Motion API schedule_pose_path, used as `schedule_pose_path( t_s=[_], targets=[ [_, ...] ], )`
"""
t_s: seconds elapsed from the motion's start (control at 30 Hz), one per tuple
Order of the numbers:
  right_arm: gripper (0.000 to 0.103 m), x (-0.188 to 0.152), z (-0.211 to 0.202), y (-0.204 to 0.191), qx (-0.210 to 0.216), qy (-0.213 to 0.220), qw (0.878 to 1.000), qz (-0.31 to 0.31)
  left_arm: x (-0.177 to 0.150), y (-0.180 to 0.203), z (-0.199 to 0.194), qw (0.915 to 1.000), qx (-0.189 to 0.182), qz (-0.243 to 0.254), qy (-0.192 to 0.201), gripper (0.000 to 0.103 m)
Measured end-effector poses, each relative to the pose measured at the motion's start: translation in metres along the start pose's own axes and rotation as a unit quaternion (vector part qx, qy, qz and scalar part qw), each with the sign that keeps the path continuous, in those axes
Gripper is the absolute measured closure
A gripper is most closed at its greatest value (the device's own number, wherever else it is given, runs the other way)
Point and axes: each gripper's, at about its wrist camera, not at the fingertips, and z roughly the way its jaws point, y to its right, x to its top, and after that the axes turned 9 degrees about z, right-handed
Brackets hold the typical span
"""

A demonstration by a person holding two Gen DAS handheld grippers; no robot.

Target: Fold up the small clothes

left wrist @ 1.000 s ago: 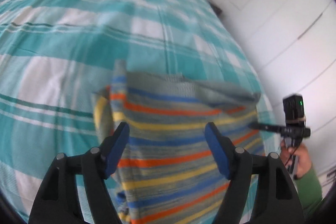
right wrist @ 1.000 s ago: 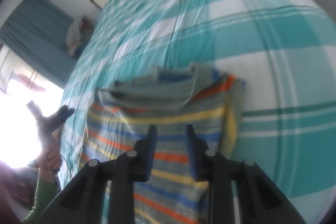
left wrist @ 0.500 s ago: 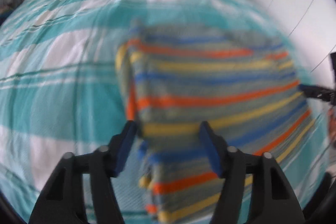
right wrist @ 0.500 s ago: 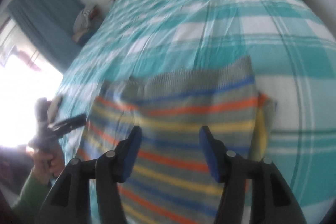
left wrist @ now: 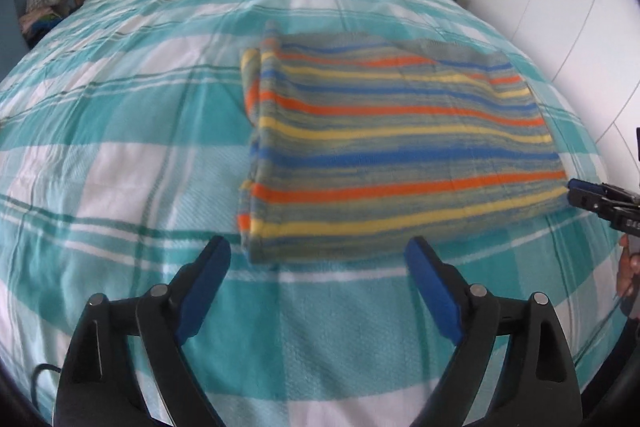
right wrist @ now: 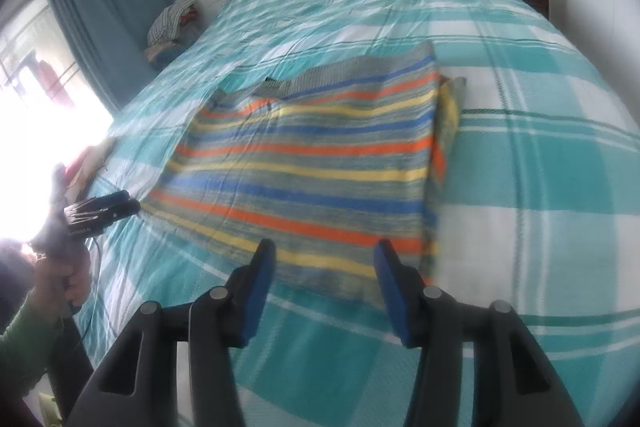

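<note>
Striped garment [left wrist: 396,155] lies folded flat on bed [left wrist: 120,115], center-right of frame, left gripper [left wrist: 318,291] and right gripper [right wrist: 324,287] both fingers apart, empty, below its near edge; next fold: pinch both near corners evenly.

We see a bed [right wrist: 540,155] under teal plaid, white wardrobe doors [left wrist: 560,7] beside it, blue curtains [right wrist: 100,7] opposite by a bright window [right wrist: 32,99].

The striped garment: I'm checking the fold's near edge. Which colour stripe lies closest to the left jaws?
On the striped garment, the yellow stripe is nearest the open left gripper, just above the grey hem; the orange and blue stripes lie farther up.
</note>
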Motion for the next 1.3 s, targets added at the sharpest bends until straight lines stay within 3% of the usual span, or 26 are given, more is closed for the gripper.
schedule_pose_path(
  t_s=[0.07,0.1,0.17,0.2,0.27,0.33,0.43,0.7,0.8,0.9,0.97,1.07,1.17,1.23,1.3],
  targets=[
    [0.058,-0.016,0.013,0.013,-0.051,-0.022,0.998,0.008,-0.016,0.006,-0.006,0.9999,0.014,0.009,0.002,0.012],
    [0.058,-0.023,0.002,0.019,-0.052,-0.004,0.998,0.019,-0.025,0.007,-0.009,0.9998,0.016,0.013,0.007,0.010],
    [0.057,-0.034,-0.016,0.019,-0.101,0.009,0.994,0.028,-0.040,0.010,-0.008,0.9995,0.024,0.014,0.017,0.006],
    [0.056,-0.038,-0.025,0.017,-0.098,0.026,0.994,0.033,-0.045,0.011,-0.004,0.9994,0.029,0.013,0.015,0.006],
    [0.038,-0.047,-0.040,0.015,-0.100,0.063,0.992,0.045,-0.048,0.012,0.002,0.9991,0.038,0.010,0.019,0.005],
    [0.027,-0.057,-0.041,0.010,-0.108,0.088,0.989,0.043,-0.049,0.013,0.004,0.9987,0.044,0.009,0.024,0.003],
    [0.027,-0.069,-0.018,0.014,-0.111,0.062,0.990,0.058,-0.049,0.013,0.003,0.9987,0.048,0.008,0.013,0.003],
    [0.015,-0.078,-0.005,0.004,-0.154,0.079,0.985,0.011,-0.053,0.021,0.007,0.9977,0.066,0.010,-0.013,0.000],
    [0.014,-0.078,-0.005,0.005,-0.152,0.081,0.985,0.012,-0.051,0.022,0.009,0.9972,0.071,0.010,-0.022,0.000],
    [0.013,-0.079,-0.005,0.006,-0.148,0.083,0.985,0.013,-0.040,0.021,0.004,0.9972,0.057,-0.025,-0.040,0.002],
    [0.013,-0.079,-0.005,0.006,-0.149,0.083,0.985,0.013,-0.030,0.026,-0.006,0.9985,0.028,-0.045,-0.012,0.002],
    [0.012,-0.080,-0.006,0.007,-0.145,0.084,0.986,0.014,-0.014,0.048,-0.005,0.9989,0.035,-0.019,0.024,0.001],
    [0.012,-0.080,-0.006,0.008,-0.142,0.085,0.986,0.014,-0.013,0.068,0.036,0.9988,0.039,0.029,-0.009,0.000],
    [0.011,-0.080,-0.006,0.008,-0.140,0.086,0.986,0.014,-0.021,0.072,0.041,0.9975,0.053,0.042,0.019,0.000],
    [0.011,-0.080,-0.006,0.008,-0.139,0.086,0.987,0.014,-0.022,0.069,0.038,0.9982,0.044,0.034,0.022,0.000]
  ],
)
